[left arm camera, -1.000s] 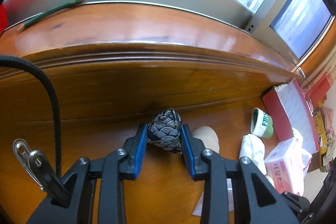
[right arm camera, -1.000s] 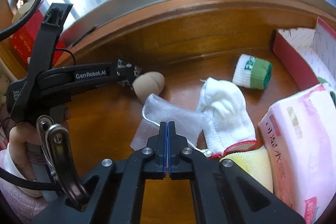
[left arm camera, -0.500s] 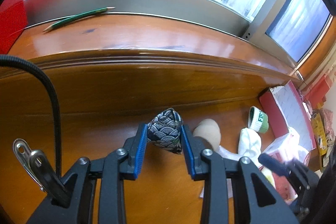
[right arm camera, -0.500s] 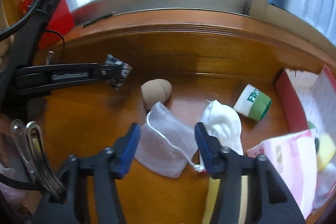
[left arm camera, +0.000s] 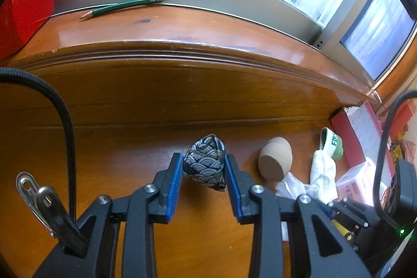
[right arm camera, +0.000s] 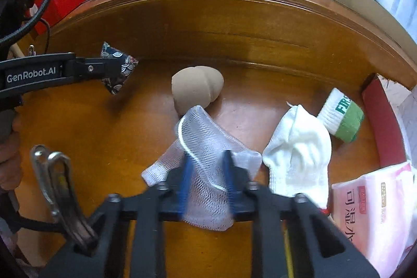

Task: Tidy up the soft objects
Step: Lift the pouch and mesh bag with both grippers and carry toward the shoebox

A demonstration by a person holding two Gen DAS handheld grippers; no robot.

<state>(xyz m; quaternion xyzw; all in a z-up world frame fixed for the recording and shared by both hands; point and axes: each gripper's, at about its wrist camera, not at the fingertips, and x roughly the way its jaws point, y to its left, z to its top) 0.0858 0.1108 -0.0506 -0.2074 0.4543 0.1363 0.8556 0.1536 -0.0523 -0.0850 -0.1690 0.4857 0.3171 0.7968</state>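
My left gripper (left arm camera: 203, 170) is shut on a dark blue wave-patterned bean bag (left arm camera: 204, 163), held just above the wooden table (left arm camera: 130, 147); from the right wrist view that gripper (right arm camera: 112, 68) and bean bag (right arm camera: 122, 69) sit at the far left. My right gripper (right arm camera: 207, 173) is down over a white mesh bag (right arm camera: 206, 147). Its jaws are closing, and the bunched mesh fills the gap between the blurred blue pads. A beige egg-shaped sponge (right arm camera: 198, 87) lies just beyond the mesh bag. A white sock (right arm camera: 299, 147) lies to its right.
A green-and-white rolled band (right arm camera: 341, 119) lies by a red box (right arm camera: 378, 121) at the right. A pink tissue pack (right arm camera: 372, 212) fills the near right corner. A green pencil (left arm camera: 125, 5) rests on the raised window sill (left arm camera: 182, 28), and a red object (left arm camera: 23, 9) stands far left.
The right gripper opened from shut, dropped over the mesh bag and is closing on it, bunching the mesh. The left gripper carried the bean bag leftward, away from the sponge.
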